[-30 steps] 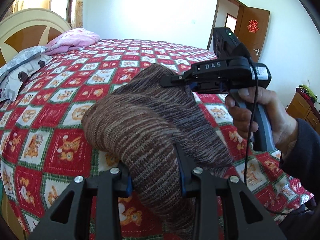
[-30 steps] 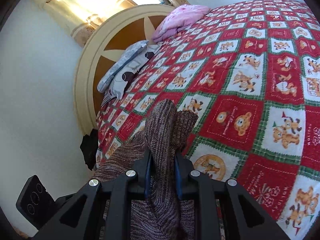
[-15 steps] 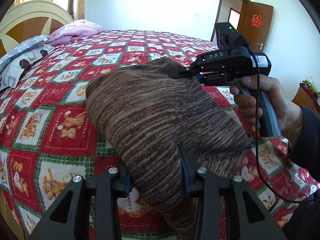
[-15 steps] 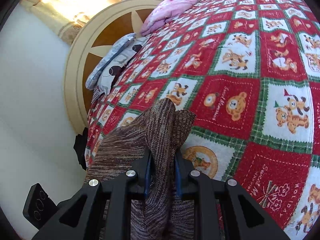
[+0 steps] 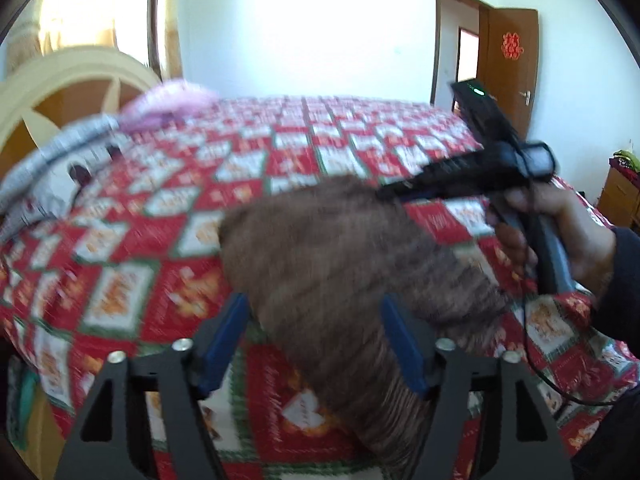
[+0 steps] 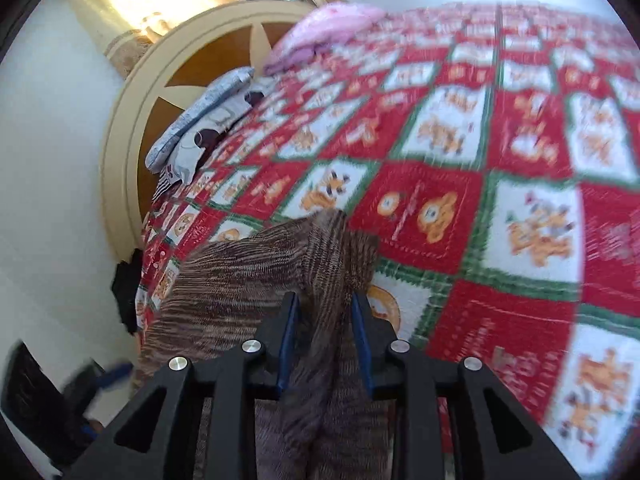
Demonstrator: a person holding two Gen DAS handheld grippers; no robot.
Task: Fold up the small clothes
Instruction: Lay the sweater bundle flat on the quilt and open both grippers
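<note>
Garment: brown knit (image 5: 340,256) spans both grippers, over quilt (image 5: 120,264).
L gripper (image 5: 316,336): jaws just spread, pads clear, released.
R gripper (image 6: 325,336): loosening, knit between, grip uncertain.

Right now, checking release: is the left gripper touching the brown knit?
Cannot tell. Left wrist view: left gripper jaws have just been opening; bedspread shows beside one pad, the other overlaps the brown knit in blur.

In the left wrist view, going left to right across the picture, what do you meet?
Headboard → grey patterned pillow → pink pillow → brown knit garment → right gripper, shut on the garment's corner → hand → wooden door.
</note>
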